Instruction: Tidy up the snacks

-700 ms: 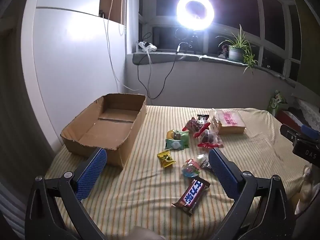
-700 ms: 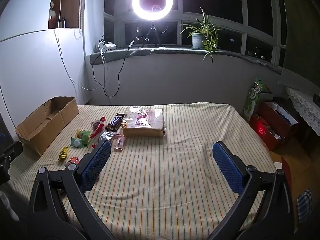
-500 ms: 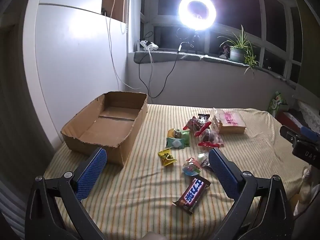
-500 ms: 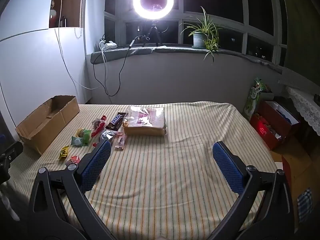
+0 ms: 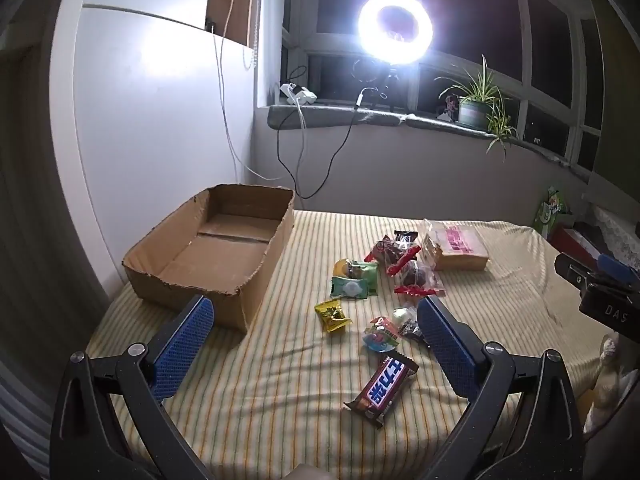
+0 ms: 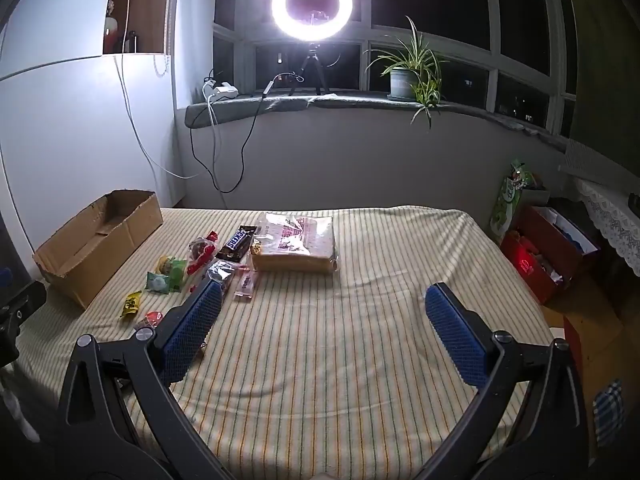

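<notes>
left wrist view: the left gripper [image 5: 314, 322] hangs above a bed covered with a striped sheet [image 5: 280, 380], its blue-padded jaws spread wide with nothing between the pads. an open cardboard box [image 5: 216, 256] sits at the bed's far left corner beside the white wall, and its floor is bare. the snacks lie loose on the sheet to the right of the box, well apart from it: a brown chocolate bar [image 5: 382, 388] nearest the camera, a yellow packet [image 5: 332, 314], a round blue-and-red sweet [image 5: 381, 334], a green packet [image 5: 354, 282], red-wrapped sweets [image 5: 394, 254] and, farthest right, a clear bag of bread [image 5: 456, 246]. part of the other gripper enters at the right edge.

right wrist view: the right gripper [image 6: 322, 304] is held above an empty stretch of the same sheet, jaws likewise fully apart and gripping nothing. the snack cluster lies to the left of its left finger [image 6: 192, 332]; a second dark chocolate bar [image 6: 237, 242] rests just beside the bread bag, and a small pink wrapper [image 6: 245, 285] lies in front of them. the box stands at the far left. behind the bed, a ring light [image 6: 312, 4] on a tripod and a potted plant [image 6: 406, 76] stand on the window sill; a red box [image 6: 540, 256] sits on the floor at right.
</notes>
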Demonstrator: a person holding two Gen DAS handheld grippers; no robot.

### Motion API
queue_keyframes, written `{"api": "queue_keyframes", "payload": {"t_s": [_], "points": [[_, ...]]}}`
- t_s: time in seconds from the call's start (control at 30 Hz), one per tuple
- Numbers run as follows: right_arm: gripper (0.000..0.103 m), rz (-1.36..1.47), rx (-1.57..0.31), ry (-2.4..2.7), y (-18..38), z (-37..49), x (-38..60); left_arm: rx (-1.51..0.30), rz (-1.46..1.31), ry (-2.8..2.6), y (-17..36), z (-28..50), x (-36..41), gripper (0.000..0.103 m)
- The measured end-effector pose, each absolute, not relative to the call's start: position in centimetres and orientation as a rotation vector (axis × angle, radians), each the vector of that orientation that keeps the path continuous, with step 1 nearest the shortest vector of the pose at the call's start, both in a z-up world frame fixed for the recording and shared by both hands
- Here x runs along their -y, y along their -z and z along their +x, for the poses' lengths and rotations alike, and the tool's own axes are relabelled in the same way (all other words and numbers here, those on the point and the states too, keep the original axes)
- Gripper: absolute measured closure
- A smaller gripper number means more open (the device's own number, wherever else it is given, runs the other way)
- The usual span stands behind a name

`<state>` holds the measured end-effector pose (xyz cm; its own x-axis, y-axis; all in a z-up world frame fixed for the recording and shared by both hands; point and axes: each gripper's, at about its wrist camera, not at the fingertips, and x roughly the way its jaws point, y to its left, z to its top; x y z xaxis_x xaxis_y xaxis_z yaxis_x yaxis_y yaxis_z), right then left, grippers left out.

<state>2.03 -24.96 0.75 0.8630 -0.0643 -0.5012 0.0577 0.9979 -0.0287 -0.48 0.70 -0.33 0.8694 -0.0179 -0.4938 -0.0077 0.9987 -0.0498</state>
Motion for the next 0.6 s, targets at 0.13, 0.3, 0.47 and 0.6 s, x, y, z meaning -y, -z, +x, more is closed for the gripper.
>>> {"api": "queue_keyframes", "payload": {"t_s": [0.13, 0.3, 0.47, 0.6], "points": [[0.000, -0.016, -0.526, 0.066, -0.83, 1.99, 24.85, -0.519, -0.053, 0.008, 0.31, -0.41, -0.76, 0.001], [0.000, -0.018, -0.525, 0.065, -1.02, 1.97, 24.75, -0.520, -0.065, 0.008, 0.34, -0.33, -0.89, 0.001], [0.000, -0.019, -0.525, 0.064, -0.93, 1.95, 24.75, -0.523, -0.076, 0.014, 0.35, -0.27, -1.09, 0.001], [0.000, -0.023, -0.524, 0.062, -1.30, 1.82, 24.30, -0.519, -0.074, 0.014, 0.27, -0.32, -1.03, 0.001]]}}
